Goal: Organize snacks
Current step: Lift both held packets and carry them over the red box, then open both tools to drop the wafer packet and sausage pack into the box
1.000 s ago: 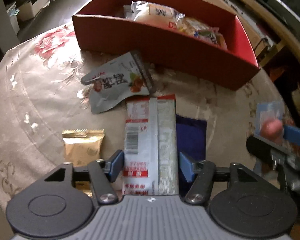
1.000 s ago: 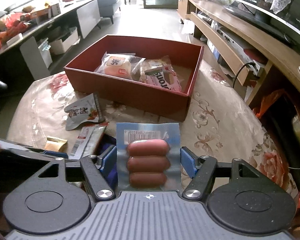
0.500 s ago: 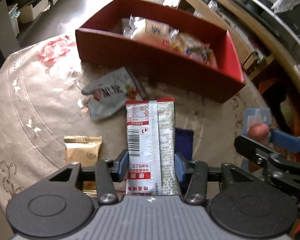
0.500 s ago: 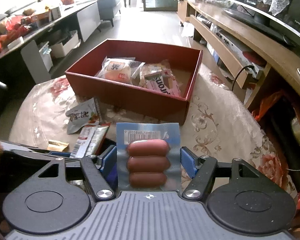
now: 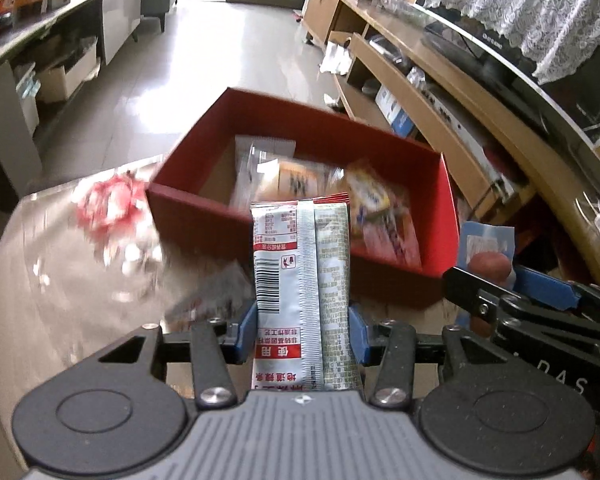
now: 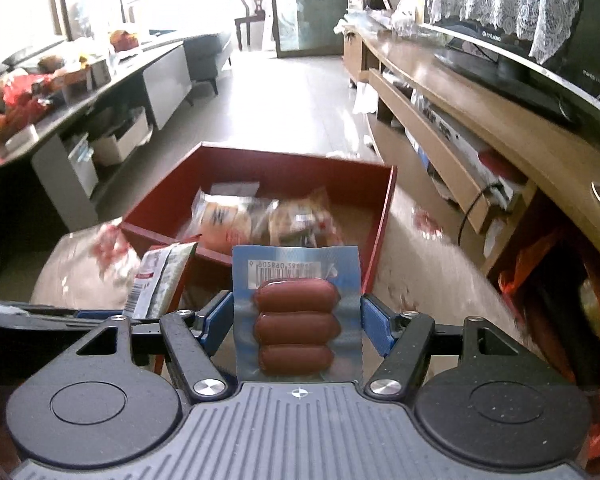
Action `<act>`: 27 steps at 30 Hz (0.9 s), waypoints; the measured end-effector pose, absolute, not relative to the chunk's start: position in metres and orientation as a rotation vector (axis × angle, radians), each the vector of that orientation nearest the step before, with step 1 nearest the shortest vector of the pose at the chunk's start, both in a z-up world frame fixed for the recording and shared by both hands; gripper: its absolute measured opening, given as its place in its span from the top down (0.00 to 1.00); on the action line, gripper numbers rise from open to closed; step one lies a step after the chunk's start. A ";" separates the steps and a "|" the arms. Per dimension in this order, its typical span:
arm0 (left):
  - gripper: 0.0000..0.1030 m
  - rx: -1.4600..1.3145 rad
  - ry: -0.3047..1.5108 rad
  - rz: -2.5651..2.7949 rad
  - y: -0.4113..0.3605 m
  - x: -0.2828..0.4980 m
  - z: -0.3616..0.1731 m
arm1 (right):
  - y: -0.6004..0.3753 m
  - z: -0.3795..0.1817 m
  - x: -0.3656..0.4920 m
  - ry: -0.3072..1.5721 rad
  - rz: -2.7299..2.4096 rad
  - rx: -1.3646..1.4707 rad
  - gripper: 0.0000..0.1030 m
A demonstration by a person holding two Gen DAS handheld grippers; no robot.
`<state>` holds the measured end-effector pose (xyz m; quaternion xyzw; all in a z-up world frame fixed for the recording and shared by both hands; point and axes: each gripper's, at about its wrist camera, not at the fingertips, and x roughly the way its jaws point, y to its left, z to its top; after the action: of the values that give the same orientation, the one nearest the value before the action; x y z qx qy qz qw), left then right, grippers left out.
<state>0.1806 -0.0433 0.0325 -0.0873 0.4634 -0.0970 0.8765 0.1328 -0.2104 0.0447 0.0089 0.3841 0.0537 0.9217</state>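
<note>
My left gripper (image 5: 302, 332) is shut on a long white-and-red snack packet (image 5: 300, 280) with a barcode, held up off the table. Ahead of it stands the red box (image 5: 204, 216) with several wrapped snacks (image 5: 300, 180) inside. My right gripper (image 6: 296, 316) is shut on a blue sausage pack (image 6: 296, 320) with three sausages, also in the air before the red box (image 6: 380, 220). In the left wrist view that sausage pack (image 5: 486, 240) shows at the right. In the right wrist view the snack packet (image 6: 160, 276) shows at the left.
A floral tablecloth (image 5: 60, 280) covers the round table under the box. A grey pouch (image 5: 212, 292) lies blurred on it, near the box's front wall. A long wooden TV cabinet (image 6: 460, 120) runs along the right, with an orange bag (image 6: 540, 264) below it.
The left jaws closed on the snack packet and lifted it off the table. Both grippers rose and tilted up towards the box. The right one kept its hold on the sausage pack.
</note>
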 end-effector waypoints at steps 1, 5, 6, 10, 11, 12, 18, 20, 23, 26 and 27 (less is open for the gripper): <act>0.52 -0.175 0.959 -0.195 -0.044 0.188 0.035 | -0.210 0.046 0.140 0.785 0.110 0.022 0.28; 0.52 -0.177 0.944 -0.174 -0.046 0.221 0.038 | -0.211 0.049 0.167 0.777 0.106 0.035 0.28; 0.52 -0.174 0.940 -0.170 -0.046 0.229 0.038 | -0.212 0.049 0.175 0.775 0.105 0.042 0.28; 0.52 -0.153 0.930 -0.150 -0.050 0.258 0.036 | -0.213 0.047 0.203 0.777 0.102 0.061 0.28; 0.52 -0.145 0.930 -0.145 -0.052 0.264 0.035 | -0.214 0.045 0.210 0.781 0.101 0.067 0.28; 0.52 -0.135 0.931 -0.140 -0.054 0.272 0.033 | -0.214 0.043 0.218 0.787 0.100 0.074 0.28; 0.52 -0.096 0.941 -0.122 -0.064 0.301 0.019 | -0.216 0.029 0.246 0.811 0.081 0.075 0.28; 0.52 -0.072 0.937 -0.113 -0.067 0.308 0.016 | -0.217 0.024 0.251 0.819 0.077 0.084 0.28; 0.52 -0.035 0.933 -0.100 -0.071 0.317 0.009 | -0.219 0.016 0.260 0.832 0.077 0.106 0.28; 0.52 -0.014 0.932 -0.090 -0.074 0.322 0.002 | -0.220 0.007 0.267 0.848 0.076 0.113 0.28; 0.52 -0.005 0.929 -0.091 -0.075 0.324 0.001 | -0.219 0.005 0.270 0.854 0.076 0.116 0.28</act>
<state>0.3242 -0.0749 0.0010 -0.0024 0.4477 -0.0438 0.8931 0.2701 -0.2193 0.0049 0.0563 0.4136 0.0367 0.9080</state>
